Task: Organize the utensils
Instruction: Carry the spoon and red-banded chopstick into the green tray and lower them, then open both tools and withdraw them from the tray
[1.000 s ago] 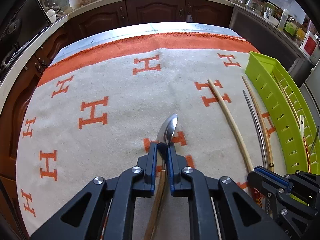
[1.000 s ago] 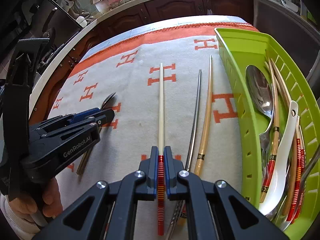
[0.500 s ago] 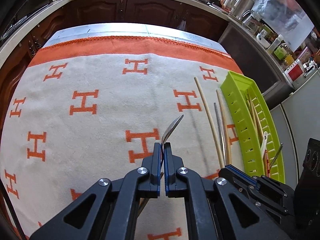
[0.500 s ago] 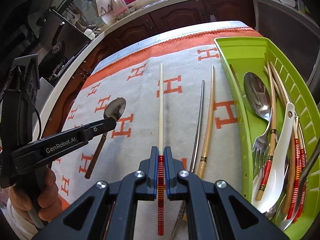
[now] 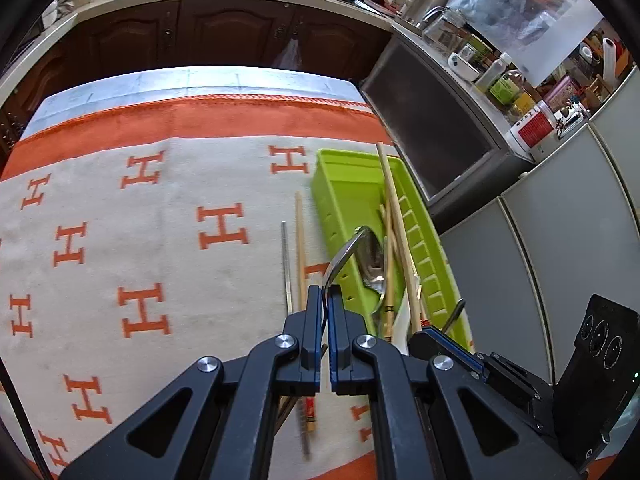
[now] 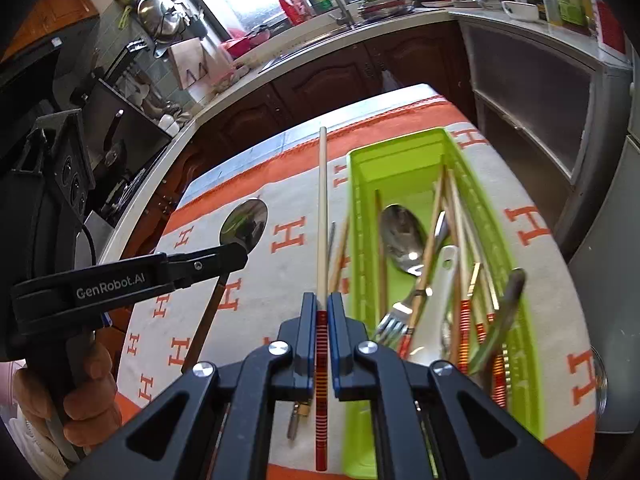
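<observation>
My left gripper is shut on a metal spoon with a wooden handle and holds it in the air beside the green tray. In the right wrist view the left gripper carries the spoon at the left. My right gripper is shut on a pale chopstick with a red striped end, lifted above the cloth just left of the green tray. The right gripper also shows in the left wrist view. The tray holds a spoon, a fork, a white ladle and several chopsticks.
A metal chopstick and a wooden chopstick lie on the orange-and-cream cloth just left of the tray. Dark cabinets and a cluttered counter run behind the table. A grey appliance stands at the right.
Both grippers have lifted and swung right toward the green tray. The chopstick and the spoon have left the cloth and are now held in the air.
</observation>
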